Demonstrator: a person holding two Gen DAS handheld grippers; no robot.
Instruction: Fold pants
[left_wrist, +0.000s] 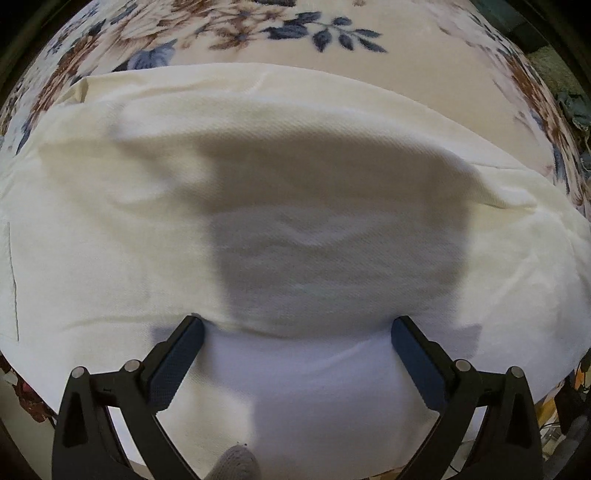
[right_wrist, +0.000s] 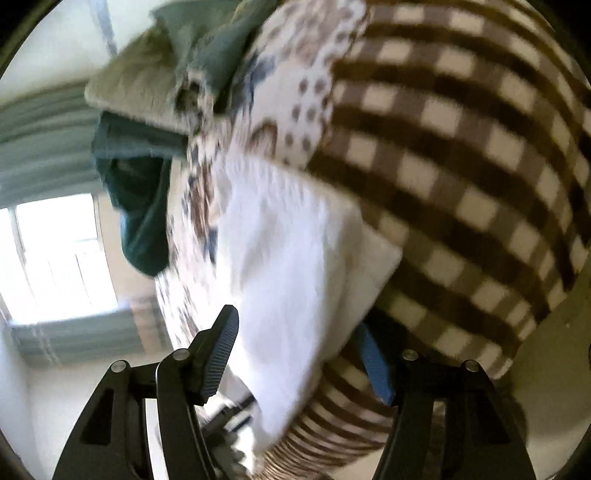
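Floral fleece blanket (left_wrist: 332, 33) under cream twill pants (left_wrist: 147, 221) — both tools (left_wrist: 297, 328) (right_wrist: 297, 328) spread wide, empty.

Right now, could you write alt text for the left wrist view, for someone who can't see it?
Cream-white pants lie spread flat across a floral blanket, filling most of the view. The left gripper is open just above the cloth, its two dark fingers wide apart, and its shadow darkens the middle of the fabric.
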